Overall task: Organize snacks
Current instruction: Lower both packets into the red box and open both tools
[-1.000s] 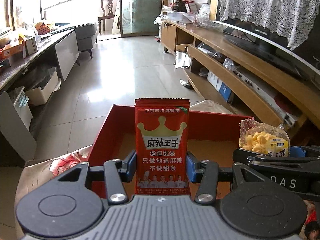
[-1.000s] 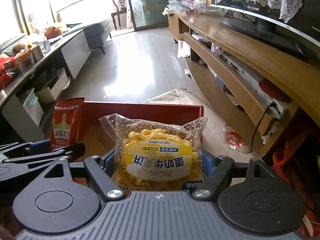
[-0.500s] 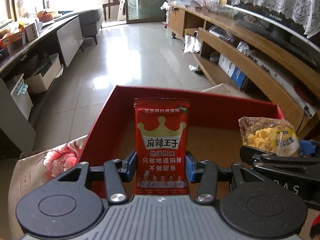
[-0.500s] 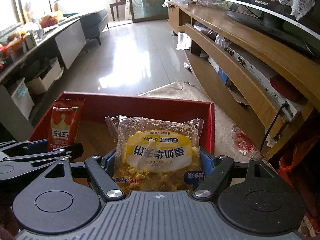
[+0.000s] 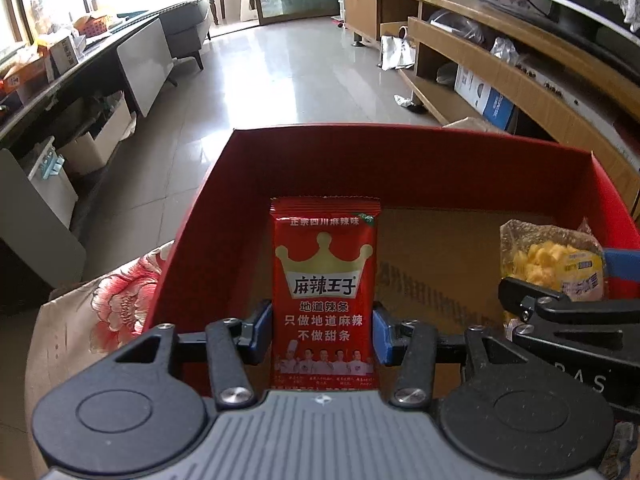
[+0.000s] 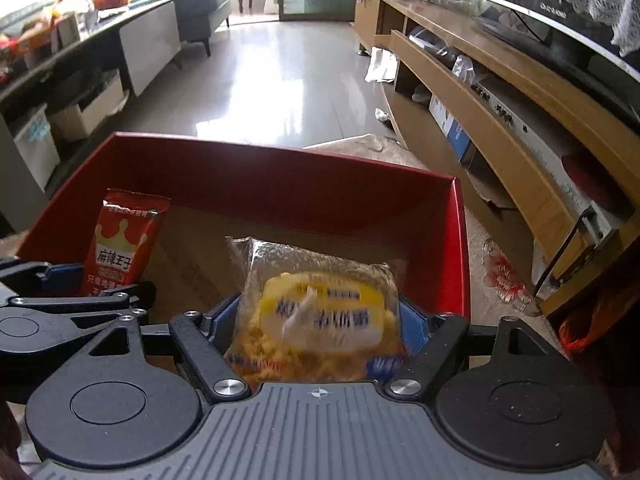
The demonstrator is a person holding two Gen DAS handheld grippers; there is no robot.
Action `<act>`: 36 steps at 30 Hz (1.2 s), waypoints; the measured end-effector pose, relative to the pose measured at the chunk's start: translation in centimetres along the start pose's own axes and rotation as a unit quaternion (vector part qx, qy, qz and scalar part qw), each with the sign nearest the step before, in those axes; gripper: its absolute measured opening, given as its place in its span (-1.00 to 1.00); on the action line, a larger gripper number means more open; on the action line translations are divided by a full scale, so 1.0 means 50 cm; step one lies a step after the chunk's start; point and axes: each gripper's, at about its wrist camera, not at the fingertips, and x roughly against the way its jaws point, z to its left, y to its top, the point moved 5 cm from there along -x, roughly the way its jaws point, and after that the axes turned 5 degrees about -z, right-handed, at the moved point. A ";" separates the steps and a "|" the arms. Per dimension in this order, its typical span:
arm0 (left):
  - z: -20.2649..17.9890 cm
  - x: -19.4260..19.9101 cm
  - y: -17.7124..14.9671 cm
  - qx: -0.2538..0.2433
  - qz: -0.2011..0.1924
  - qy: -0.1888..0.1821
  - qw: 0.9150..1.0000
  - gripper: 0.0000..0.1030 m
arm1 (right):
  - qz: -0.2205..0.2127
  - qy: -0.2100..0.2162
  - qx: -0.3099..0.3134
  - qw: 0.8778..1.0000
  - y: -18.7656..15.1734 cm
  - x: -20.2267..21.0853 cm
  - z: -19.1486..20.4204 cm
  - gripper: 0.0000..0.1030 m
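Observation:
A red snack packet (image 5: 324,280) with a gold crown stands upright between the blue pads of my left gripper (image 5: 323,328). The jaws are opening, though the pads still touch the packet's edges. It hangs inside the open red box (image 5: 400,160), over the left part of the brown floor. My right gripper (image 6: 318,318) is shut on a clear bag of yellow snack (image 6: 316,308), held over the box's right part. Each wrist view shows the other gripper's load: the yellow bag (image 5: 548,260) and the red packet (image 6: 120,248).
The red box (image 6: 280,172) sits on a floral cloth (image 5: 116,296). Beyond it lies shiny tiled floor (image 5: 280,68). A long wooden TV cabinet (image 6: 500,92) runs along the right, and a dark counter with white cupboards (image 5: 144,56) along the left.
Both grippers have sunk toward the box and tipped further down, each carrying its snack. The box walls now fill more of both views.

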 end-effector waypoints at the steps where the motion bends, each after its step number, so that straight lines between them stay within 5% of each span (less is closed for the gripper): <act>1: 0.001 0.001 -0.001 -0.001 0.000 0.001 1.000 0.00 | -0.001 -0.003 0.004 1.000 -0.001 0.001 0.000 0.63; 36: 0.029 0.112 0.005 0.019 -0.048 -0.008 0.999 0.30 | -0.042 0.004 -0.015 0.999 0.009 0.081 -0.014 0.88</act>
